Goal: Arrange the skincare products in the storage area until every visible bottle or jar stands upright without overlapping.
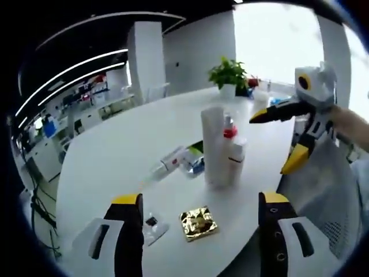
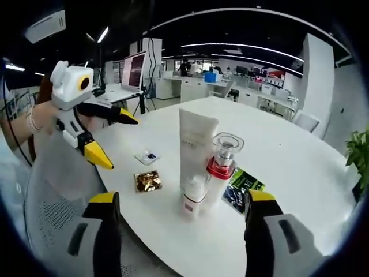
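Both tools hang above the near edge of the round white table (image 1: 115, 156), each with its jaws spread and nothing between them. In the left gripper view the left tool (image 1: 199, 208) looks straight at a tall white tube (image 1: 213, 144) standing upright near the middle of the table; the right tool (image 1: 282, 138) comes in from the right, also spread, level with the tube's top and just beside it. Touching the tube stand a small white bottle (image 1: 236, 158) and a clear bottle with a red collar (image 1: 229, 128); all three look upright.

What remains, I judge, lies behind the tube from the left tool: a few flat packets and tubes (image 1: 179, 161) on their sides, long axes running roughly across the view. In the right gripper view, the right tool (image 2: 181, 216) has a green-and-black packet (image 2: 242, 186) lying flat just right of the tube (image 2: 195, 147), nearer its own jaws. A gold foil square (image 2: 147, 181) and a small sachet (image 2: 148, 157) lie left of the tube, toward the left tool (image 2: 106, 135).
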Demonstrator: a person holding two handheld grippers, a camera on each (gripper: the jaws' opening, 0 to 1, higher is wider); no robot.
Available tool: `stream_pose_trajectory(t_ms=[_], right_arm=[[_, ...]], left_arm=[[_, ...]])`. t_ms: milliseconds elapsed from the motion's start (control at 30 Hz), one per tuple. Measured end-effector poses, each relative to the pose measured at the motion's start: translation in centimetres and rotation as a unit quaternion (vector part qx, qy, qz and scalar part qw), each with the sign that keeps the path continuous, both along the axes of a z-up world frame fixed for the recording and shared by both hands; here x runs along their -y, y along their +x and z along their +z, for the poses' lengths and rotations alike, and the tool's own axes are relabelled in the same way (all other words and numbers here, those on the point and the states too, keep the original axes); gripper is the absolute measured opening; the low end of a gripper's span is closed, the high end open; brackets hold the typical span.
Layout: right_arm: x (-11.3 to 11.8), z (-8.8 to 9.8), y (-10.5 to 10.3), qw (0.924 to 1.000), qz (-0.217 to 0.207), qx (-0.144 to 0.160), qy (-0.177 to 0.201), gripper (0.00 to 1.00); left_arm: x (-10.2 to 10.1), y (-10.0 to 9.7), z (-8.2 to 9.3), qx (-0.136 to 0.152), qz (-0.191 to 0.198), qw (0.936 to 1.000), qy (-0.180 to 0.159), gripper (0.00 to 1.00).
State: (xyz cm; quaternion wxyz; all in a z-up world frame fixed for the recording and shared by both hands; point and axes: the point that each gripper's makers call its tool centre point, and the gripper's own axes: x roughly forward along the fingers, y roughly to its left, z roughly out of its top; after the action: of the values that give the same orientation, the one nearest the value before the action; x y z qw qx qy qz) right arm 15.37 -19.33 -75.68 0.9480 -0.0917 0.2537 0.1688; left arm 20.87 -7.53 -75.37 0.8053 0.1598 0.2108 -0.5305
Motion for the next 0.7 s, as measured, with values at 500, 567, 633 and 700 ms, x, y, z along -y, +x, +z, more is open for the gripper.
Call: stream_pose_trajectory(t_ms=[500,567,633,700], right_arm=[[-0.7,-0.6,0.3,0.9994,0.003,0.02,0.028,0.96],[-0.6,-0.7,0.4,0.9994,0.001,0.023,0.025,0.95],[-0.5,-0.7,0.5,0.9991,0.0,0.031,0.029,0.93],[-0.4,-0.6,0.7,0.9985,0.0,0.045,0.031,0.92]], left_arm=[[-0.3,0.3,-0.9,-0.014,-0.012,0.9997,0.016,0.88],[-0.3,0.4,-1.2,-0.019,-0.013,0.9995,0.019,0.89],[-0.4,0.5,-1.6,-0.02,-0.015,0.9993,0.026,0.9],[-0.5,0.6,-1.9,-0.024,-0.019,0.999,0.033,0.91]])
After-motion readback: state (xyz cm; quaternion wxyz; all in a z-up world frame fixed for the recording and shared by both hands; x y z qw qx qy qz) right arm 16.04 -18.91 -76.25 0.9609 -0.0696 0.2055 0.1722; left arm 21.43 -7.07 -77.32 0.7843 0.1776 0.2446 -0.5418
